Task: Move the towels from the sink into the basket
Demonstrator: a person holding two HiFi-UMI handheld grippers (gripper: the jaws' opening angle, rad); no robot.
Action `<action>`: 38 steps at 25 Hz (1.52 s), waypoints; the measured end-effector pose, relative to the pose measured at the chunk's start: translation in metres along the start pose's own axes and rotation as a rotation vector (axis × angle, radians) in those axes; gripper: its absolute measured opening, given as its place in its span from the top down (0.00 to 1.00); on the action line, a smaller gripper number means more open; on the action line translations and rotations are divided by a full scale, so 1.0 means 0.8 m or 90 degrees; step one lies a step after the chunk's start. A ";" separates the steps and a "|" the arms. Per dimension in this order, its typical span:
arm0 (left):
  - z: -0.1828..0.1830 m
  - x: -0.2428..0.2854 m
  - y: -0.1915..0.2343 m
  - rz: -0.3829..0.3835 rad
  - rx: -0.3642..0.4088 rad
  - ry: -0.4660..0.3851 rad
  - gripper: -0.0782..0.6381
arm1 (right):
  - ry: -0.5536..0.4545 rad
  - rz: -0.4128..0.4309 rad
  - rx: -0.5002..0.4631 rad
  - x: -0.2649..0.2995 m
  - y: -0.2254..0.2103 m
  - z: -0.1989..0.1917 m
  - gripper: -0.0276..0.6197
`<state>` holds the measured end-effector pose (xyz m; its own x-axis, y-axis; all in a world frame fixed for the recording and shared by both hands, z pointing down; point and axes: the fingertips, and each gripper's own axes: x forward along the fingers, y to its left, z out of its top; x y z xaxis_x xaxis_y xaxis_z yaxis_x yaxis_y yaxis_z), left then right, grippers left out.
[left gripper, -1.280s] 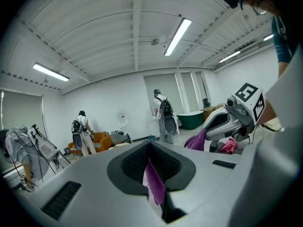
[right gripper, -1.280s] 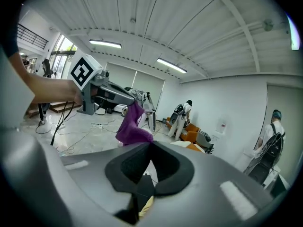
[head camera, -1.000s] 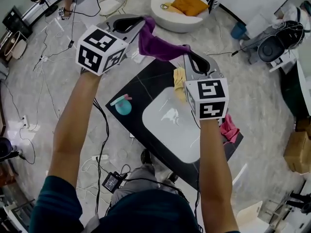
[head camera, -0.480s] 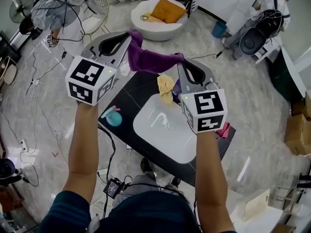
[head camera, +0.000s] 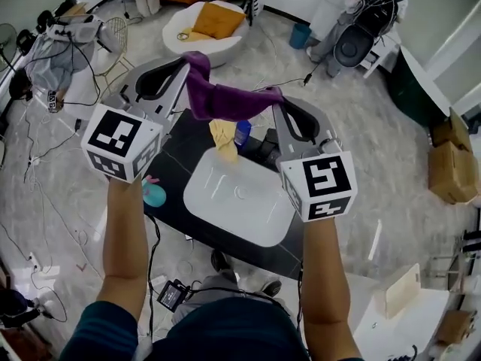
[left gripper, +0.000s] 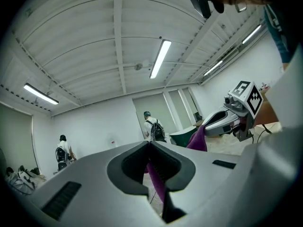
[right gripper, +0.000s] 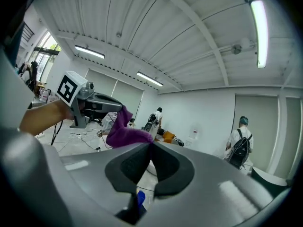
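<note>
"Purple towel: where is it?"
"Slung between both tools, above the far edge of the sink, long axis running left to right. The left gripper is clamped on its left end, the right gripper pinched on its right."
"And the basket?"
"Farther off, beyond the towel, slightly left, well apart. The left gripper is nearer; I'd judge that end leads."

Over the white sink stretches a deep purple towel, and at the sink's far rim there is a pale yellow towel. Around the sink the table is black. Beyond the sink, a white basket holds an orange towel.
</note>
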<state>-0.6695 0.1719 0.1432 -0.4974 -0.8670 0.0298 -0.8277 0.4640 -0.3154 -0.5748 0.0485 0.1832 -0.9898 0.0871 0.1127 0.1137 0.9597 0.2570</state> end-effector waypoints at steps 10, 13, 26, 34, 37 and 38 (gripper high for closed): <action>0.041 0.025 -0.105 -0.068 0.015 -0.022 0.87 | 0.004 -0.069 0.006 -0.112 -0.063 -0.016 0.92; 0.056 0.025 -0.149 -0.085 0.021 -0.025 0.87 | 0.002 -0.084 0.010 -0.158 -0.077 -0.024 0.92; 0.144 -0.005 -0.376 -0.165 0.056 -0.045 0.87 | -0.006 -0.159 0.036 -0.398 -0.128 -0.056 0.92; 0.184 -0.014 -0.486 -0.207 0.065 -0.056 0.87 | -0.009 -0.208 0.053 -0.518 -0.155 -0.076 0.92; 0.190 -0.015 -0.526 -0.224 0.067 -0.054 0.87 | -0.006 -0.236 0.070 -0.562 -0.168 -0.092 0.92; 0.191 -0.016 -0.541 -0.232 0.068 -0.052 0.87 | -0.005 -0.244 0.074 -0.576 -0.171 -0.097 0.92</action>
<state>-0.2656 -0.0456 0.1343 -0.1502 -0.9851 0.0838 -0.9123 0.1054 -0.3957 -0.1274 -0.1439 0.1705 -0.9596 -0.2806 0.0216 -0.2732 0.9470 0.1689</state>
